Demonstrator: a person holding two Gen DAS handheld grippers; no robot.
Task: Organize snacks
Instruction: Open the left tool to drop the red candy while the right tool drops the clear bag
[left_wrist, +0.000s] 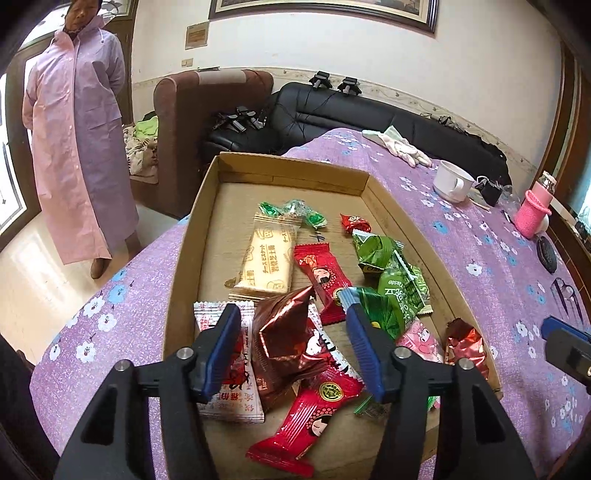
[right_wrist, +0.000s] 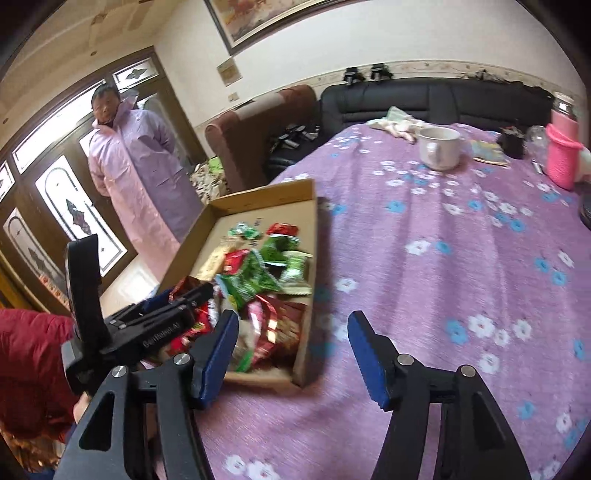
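A shallow cardboard tray (left_wrist: 186, 266) on the purple floral tablecloth (left_wrist: 480, 258) holds loose snack packets: a cream biscuit pack (left_wrist: 267, 264), red packs (left_wrist: 321, 277), green packs (left_wrist: 391, 284) and a pink one (left_wrist: 421, 339). My left gripper (left_wrist: 291, 306) is open low over the tray's near end. A dark red foil packet (left_wrist: 284, 332) lies between its fingers, and the pads do not press on it. My right gripper (right_wrist: 292, 317) is open and holds nothing. It hangs over the tray's (right_wrist: 312, 229) near right corner and the cloth beside it. The right wrist view is blurred.
A person in a pink raincoat (left_wrist: 74, 147) stands on the floor left of the table. At the table's far right are a white cup (left_wrist: 452, 181), a pink bottle (left_wrist: 532, 214) and pale gloves (left_wrist: 402, 147). A black sofa (left_wrist: 369, 110) and a brown armchair (left_wrist: 192, 129) stand behind.
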